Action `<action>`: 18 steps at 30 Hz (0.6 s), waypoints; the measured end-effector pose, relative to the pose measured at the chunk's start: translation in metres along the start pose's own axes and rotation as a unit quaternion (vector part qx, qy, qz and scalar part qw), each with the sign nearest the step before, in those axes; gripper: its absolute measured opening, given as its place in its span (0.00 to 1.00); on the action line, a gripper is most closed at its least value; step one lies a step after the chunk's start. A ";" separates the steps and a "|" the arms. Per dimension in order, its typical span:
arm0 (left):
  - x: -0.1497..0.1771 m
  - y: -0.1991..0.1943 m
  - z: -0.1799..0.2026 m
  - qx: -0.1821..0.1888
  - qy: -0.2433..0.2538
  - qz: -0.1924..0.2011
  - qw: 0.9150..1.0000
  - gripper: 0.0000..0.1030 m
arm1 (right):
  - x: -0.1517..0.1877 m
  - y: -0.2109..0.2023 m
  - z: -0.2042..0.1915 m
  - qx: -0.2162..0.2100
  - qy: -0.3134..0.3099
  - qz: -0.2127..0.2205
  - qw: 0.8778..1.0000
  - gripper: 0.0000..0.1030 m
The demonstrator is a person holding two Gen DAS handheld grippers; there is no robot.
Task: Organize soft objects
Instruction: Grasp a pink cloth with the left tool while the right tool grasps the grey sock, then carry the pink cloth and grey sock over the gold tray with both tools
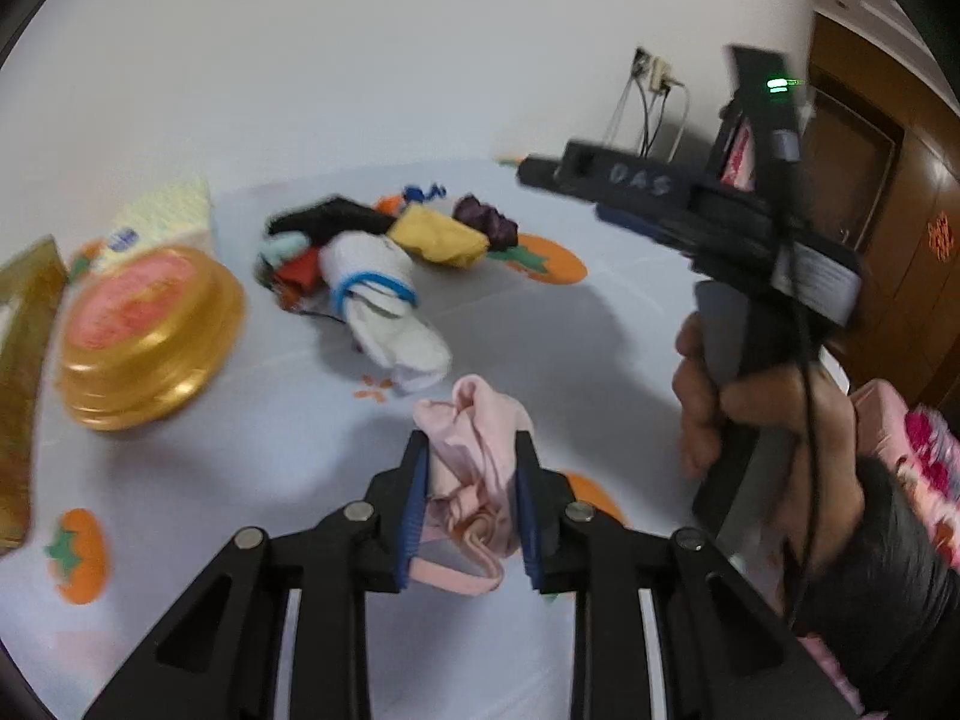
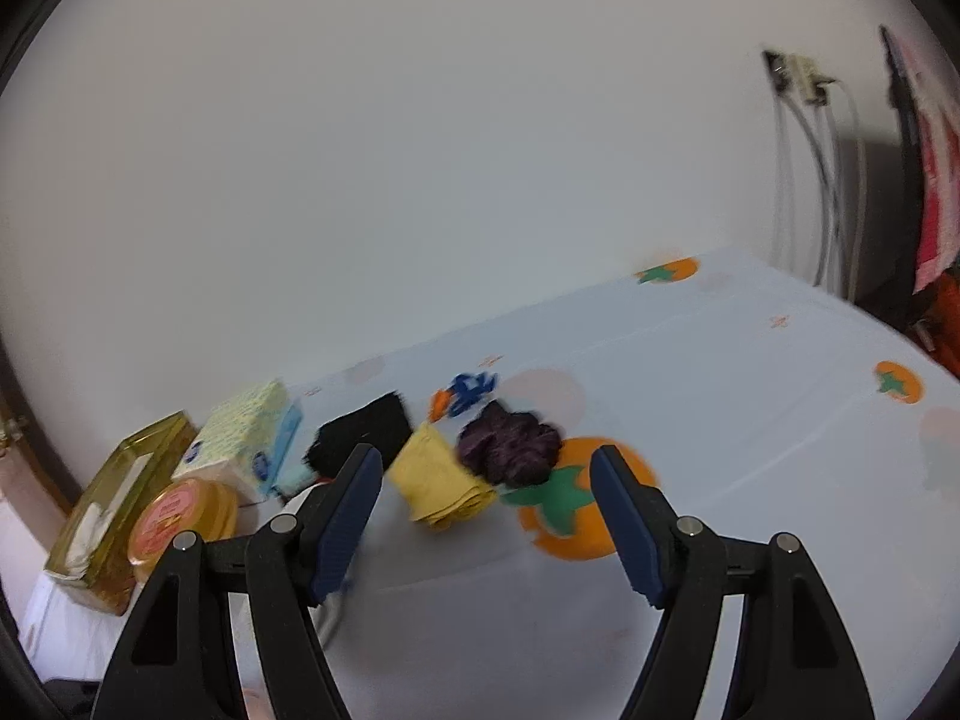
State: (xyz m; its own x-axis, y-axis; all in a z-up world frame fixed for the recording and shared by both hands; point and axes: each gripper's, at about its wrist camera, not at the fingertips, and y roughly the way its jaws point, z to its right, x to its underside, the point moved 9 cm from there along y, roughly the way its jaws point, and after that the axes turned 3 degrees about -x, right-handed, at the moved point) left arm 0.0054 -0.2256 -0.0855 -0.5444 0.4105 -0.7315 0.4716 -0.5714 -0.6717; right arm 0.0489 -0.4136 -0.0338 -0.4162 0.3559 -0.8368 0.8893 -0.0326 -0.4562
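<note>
A crumpled pink cloth (image 1: 474, 480) sits between the blue pads of my left gripper (image 1: 472, 441), which is shut on it just above the pale sheet (image 1: 540, 348). Behind it lies a pile of soft things: a white rolled cloth with a blue band (image 1: 384, 300), a yellow cloth (image 1: 438, 234), a purple scrunchie (image 1: 486, 222) and a black cloth (image 1: 324, 219). My right gripper (image 2: 486, 462) stands open with nothing between its fingers, facing the yellow cloth (image 2: 438, 480) and the purple scrunchie (image 2: 510, 444). A hand (image 1: 750, 414) holds it at the right of the left wrist view.
A round gold tin with a pink lid (image 1: 150, 330) stands at the left, with a tissue pack (image 1: 162, 222) and a gold box (image 1: 24, 360) beside it. The white wall runs close behind. Wall sockets with hanging cables (image 1: 654, 84) and a wooden door (image 1: 870, 192) are at the right.
</note>
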 end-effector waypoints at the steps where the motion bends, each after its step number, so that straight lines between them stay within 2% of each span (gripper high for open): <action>1: -0.001 -0.008 -0.006 -0.009 0.003 0.013 1.000 0.24 | 0.002 0.001 -0.005 -0.011 -0.003 -0.006 1.000 0.72; 7: -0.022 -0.044 -0.066 -0.066 -0.044 0.095 0.992 0.24 | 0.017 0.009 -0.048 -0.059 -0.071 -0.043 0.995 0.72; 12: -0.037 -0.071 -0.104 -0.099 -0.066 0.162 0.980 0.24 | 0.040 0.031 -0.083 -0.084 -0.106 -0.110 0.985 0.72; 15: -0.042 -0.079 -0.117 -0.116 -0.064 0.183 0.974 0.24 | 0.054 0.052 -0.098 -0.085 -0.110 -0.157 0.978 0.72; 16: -0.042 -0.082 -0.122 -0.124 -0.066 0.187 0.972 0.24 | 0.059 0.058 -0.100 -0.081 -0.115 -0.173 0.975 0.65; 18: -0.040 -0.077 -0.131 -0.124 -0.078 0.185 0.972 0.24 | 0.071 0.070 -0.103 -0.062 -0.128 -0.204 0.969 0.46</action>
State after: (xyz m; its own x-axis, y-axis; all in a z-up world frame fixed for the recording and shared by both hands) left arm 0.0819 -0.1047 -0.0200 -0.3954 0.0848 -0.9146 0.7976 -0.4622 -0.3876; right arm 0.1009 -0.2946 -0.0938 -0.7574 0.0717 -0.6491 0.6499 0.1792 -0.7386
